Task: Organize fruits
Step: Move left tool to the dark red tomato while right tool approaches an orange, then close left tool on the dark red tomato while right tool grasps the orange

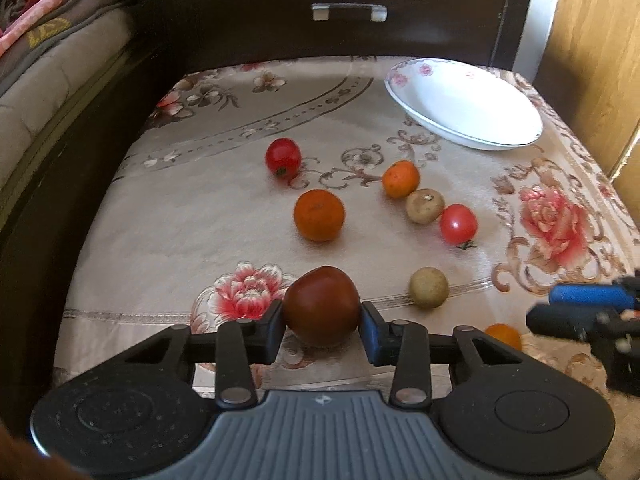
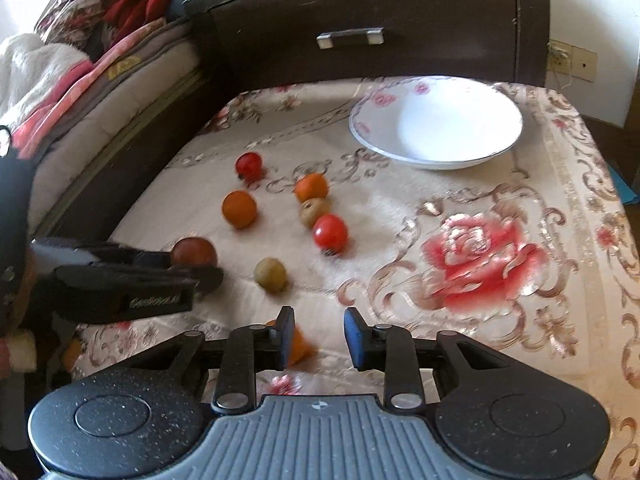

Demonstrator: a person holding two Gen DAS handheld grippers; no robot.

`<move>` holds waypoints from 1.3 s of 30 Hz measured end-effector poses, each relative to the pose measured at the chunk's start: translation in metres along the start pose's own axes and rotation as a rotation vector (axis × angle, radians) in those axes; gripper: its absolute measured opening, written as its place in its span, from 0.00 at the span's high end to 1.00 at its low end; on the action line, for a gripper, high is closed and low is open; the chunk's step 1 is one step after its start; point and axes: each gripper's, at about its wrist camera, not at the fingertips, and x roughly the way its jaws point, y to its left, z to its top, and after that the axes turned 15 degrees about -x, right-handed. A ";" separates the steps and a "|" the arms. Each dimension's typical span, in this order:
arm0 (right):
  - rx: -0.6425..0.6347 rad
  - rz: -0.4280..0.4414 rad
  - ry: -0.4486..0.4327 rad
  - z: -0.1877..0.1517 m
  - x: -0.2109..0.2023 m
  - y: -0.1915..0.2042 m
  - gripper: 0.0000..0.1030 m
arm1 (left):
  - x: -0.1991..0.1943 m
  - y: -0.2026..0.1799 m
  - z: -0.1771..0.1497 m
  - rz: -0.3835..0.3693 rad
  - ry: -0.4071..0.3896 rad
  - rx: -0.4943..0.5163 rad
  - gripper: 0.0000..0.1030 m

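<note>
Left gripper [image 1: 322, 322]: fingers clamped on a dark red round tomato [image 1: 322, 306], near the front edge of the floral tablecloth [image 1: 168, 232].
Right gripper [image 2: 318, 334]: fingers parted, holding nothing; a small orange fruit [image 2: 298, 346] beside its left finger.
Open room: bare cloth before the white floral-rimmed bowl [image 2: 436, 120], far right corner.

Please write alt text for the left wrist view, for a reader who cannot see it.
The left gripper is shut on a dark red tomato over a floral tablecloth. Beyond it lie two red tomatoes, two oranges and two small tan fruits, with an empty white bowl at the far right. The right gripper enters from the right edge.
</note>
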 end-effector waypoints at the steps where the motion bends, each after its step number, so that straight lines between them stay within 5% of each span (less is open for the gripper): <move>1: -0.001 -0.003 0.001 0.000 0.000 -0.001 0.83 | -0.001 -0.002 0.000 -0.001 -0.001 0.009 0.55; 15: -0.079 0.075 0.032 -0.003 0.013 0.027 0.75 | -0.004 0.004 -0.005 -0.004 -0.003 0.018 0.55; 31: -0.090 0.045 0.066 -0.007 0.028 0.029 0.75 | -0.004 0.000 -0.008 -0.018 -0.008 0.038 0.55; 39: -0.049 -0.002 -0.012 0.007 0.006 0.010 0.75 | -0.019 -0.022 0.004 -0.090 -0.048 0.059 0.55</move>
